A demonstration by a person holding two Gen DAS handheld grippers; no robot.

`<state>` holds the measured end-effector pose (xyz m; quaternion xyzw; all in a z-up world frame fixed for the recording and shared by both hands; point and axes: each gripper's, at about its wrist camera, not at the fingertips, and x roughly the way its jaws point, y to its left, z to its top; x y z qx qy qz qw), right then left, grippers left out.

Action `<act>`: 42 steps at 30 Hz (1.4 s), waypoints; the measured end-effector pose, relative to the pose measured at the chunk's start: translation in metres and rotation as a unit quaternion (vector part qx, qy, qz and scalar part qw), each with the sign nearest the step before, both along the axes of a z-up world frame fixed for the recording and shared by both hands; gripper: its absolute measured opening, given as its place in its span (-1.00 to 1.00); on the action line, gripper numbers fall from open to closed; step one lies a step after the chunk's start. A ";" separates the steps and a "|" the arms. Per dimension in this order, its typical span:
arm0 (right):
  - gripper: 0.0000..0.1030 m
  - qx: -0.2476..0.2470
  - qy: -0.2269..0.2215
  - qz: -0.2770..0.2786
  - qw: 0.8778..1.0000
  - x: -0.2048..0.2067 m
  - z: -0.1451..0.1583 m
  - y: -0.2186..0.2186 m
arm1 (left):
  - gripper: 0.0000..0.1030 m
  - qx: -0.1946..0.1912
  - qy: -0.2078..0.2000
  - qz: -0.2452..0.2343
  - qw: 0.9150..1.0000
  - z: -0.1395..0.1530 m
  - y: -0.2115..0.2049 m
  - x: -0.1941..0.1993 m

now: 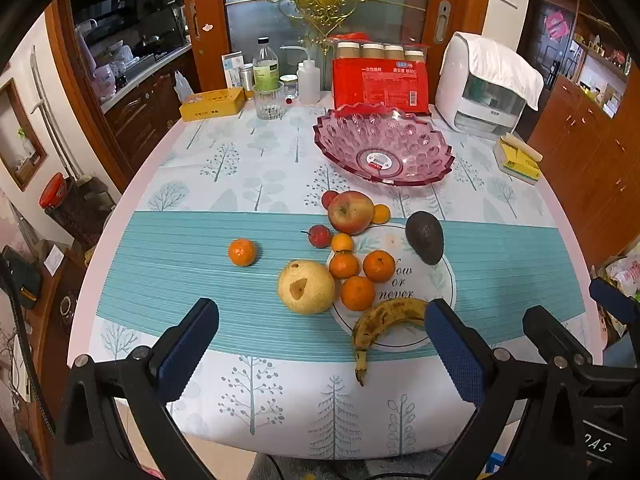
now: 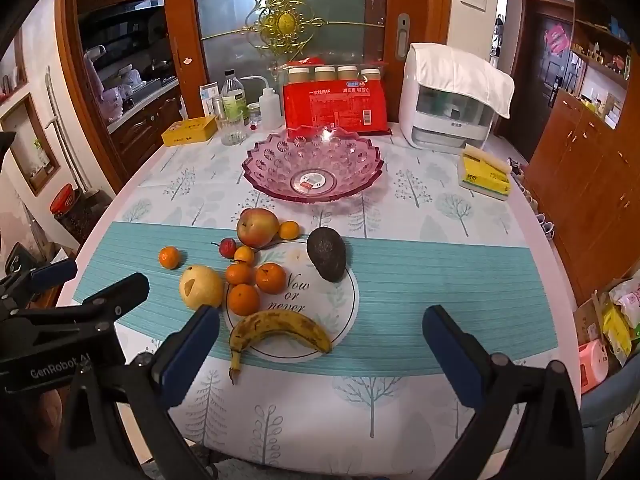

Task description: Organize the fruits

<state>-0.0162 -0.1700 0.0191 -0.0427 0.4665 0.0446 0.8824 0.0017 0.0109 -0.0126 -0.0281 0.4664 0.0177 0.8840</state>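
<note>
Fruit lies loose on the table in front of an empty pink glass bowl (image 1: 384,148) (image 2: 314,168). There is an apple (image 1: 350,212) (image 2: 257,227), a yellow pear (image 1: 306,287) (image 2: 200,286), a spotted banana (image 1: 380,326) (image 2: 276,332), a dark avocado (image 1: 425,237) (image 2: 327,254), several small oranges (image 1: 357,293) (image 2: 243,299) and one orange apart at the left (image 1: 241,252) (image 2: 169,257). My left gripper (image 1: 320,344) is open and empty, near the table's front edge by the banana. My right gripper (image 2: 320,344) is open and empty, to the right of it.
At the back stand a red packet of paper cups (image 1: 380,84), a white appliance under a cloth (image 1: 484,88), bottles and a glass (image 1: 269,100), and a yellow tin (image 1: 212,103). A yellow sponge pack (image 1: 518,159) lies at the right. A teal placemat (image 1: 180,272) covers the front.
</note>
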 end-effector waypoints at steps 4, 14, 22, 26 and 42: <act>0.98 0.000 0.001 0.000 1.000 0.001 -0.001 -0.002 | 0.98 0.001 0.003 -0.001 1.000 0.001 -0.002 0.000; 0.99 0.001 0.002 0.000 1.000 0.000 0.000 -0.003 | 0.98 -0.003 0.006 -0.003 1.000 0.002 -0.006 -0.002; 0.99 0.004 0.000 0.001 1.000 -0.003 0.000 -0.004 | 0.98 -0.002 0.004 -0.004 1.000 0.003 -0.010 -0.007; 0.98 0.009 0.001 0.001 1.000 -0.004 0.001 -0.005 | 0.98 0.001 0.000 -0.005 1.000 0.005 -0.012 -0.009; 0.98 0.023 -0.001 0.006 1.000 -0.004 0.005 -0.010 | 0.98 0.018 -0.017 -0.001 1.000 0.015 -0.019 -0.011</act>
